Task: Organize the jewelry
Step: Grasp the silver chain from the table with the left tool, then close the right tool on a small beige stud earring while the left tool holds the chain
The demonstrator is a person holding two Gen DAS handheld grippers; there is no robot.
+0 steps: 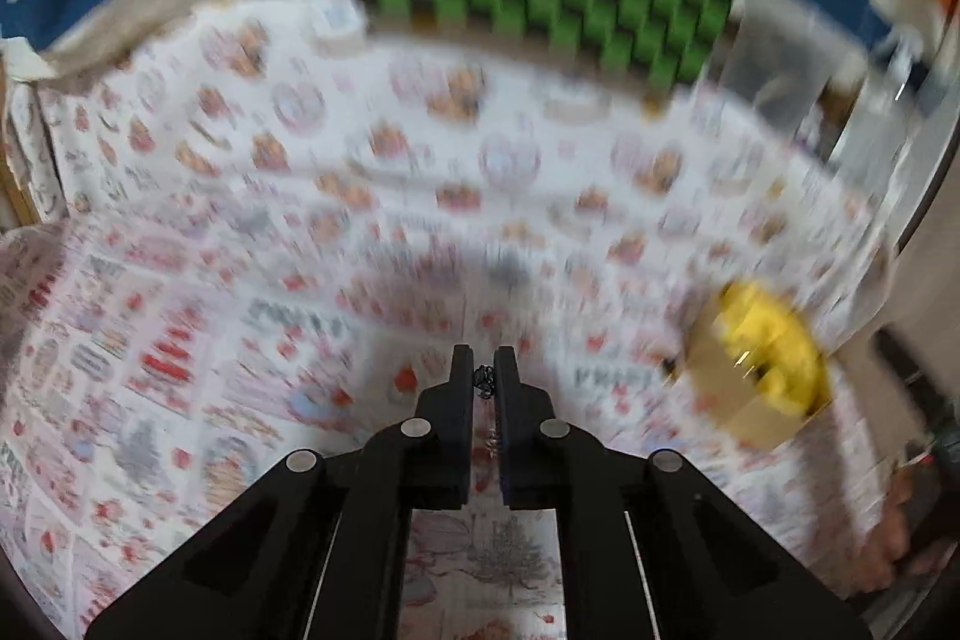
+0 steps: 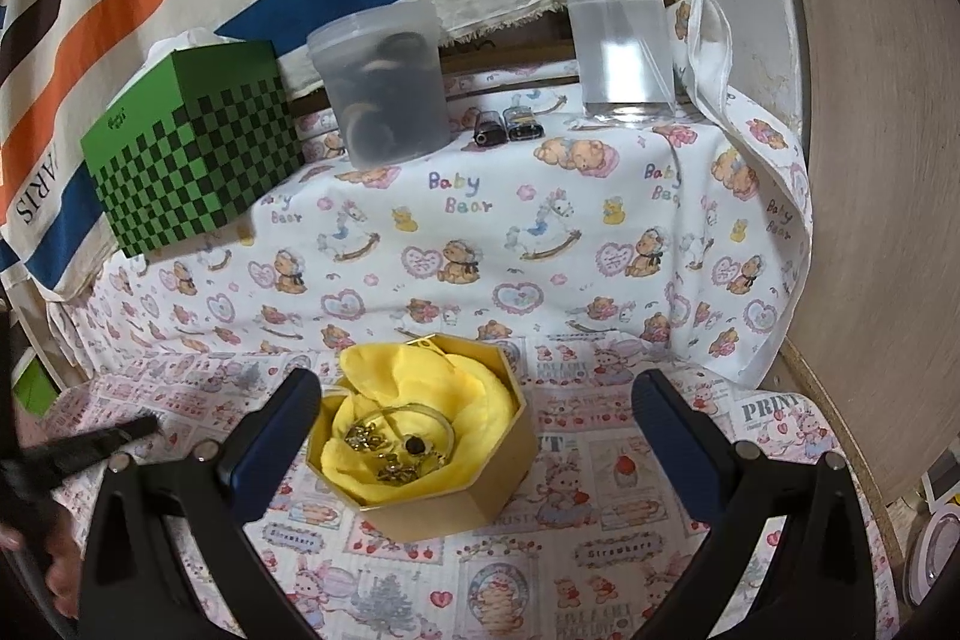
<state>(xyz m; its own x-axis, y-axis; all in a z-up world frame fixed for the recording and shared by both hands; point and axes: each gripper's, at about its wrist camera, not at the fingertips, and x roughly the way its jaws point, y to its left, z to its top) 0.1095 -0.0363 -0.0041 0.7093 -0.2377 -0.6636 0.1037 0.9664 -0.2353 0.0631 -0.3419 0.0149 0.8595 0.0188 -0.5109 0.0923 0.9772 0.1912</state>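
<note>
while the left tongs [image 1: 483,376] were nearly closed on a thin dark chain [image 1: 485,381] that dangled between their pads, the right tongs [image 2: 477,406] stood wide apart, one finger on each side of the gold octagonal cardboard box [image 2: 447,505] without touching it. that box sat on the bench's printed cotton cloth [image 2: 600,580], lined with soft crumpled yellow fabric [image 2: 420,382], and small gold-toned jewelry pieces [image 2: 390,451] already lay tangled in its hollow. by my reading the step in hand was carrying the chain over to the box; the left view was smeared with blur, so finer detail of the chain could not be told. the next move would call for bringing the chain above the yellow lining and easing the grip so it dropped inside, not over the rim. farther back stood a green checkered cube box [image 2: 192,148], a frosted plastic tub [image 2: 384,82] of dark rings, and a clear pump bottle [image 2: 618,10] with smooth walls.
</note>
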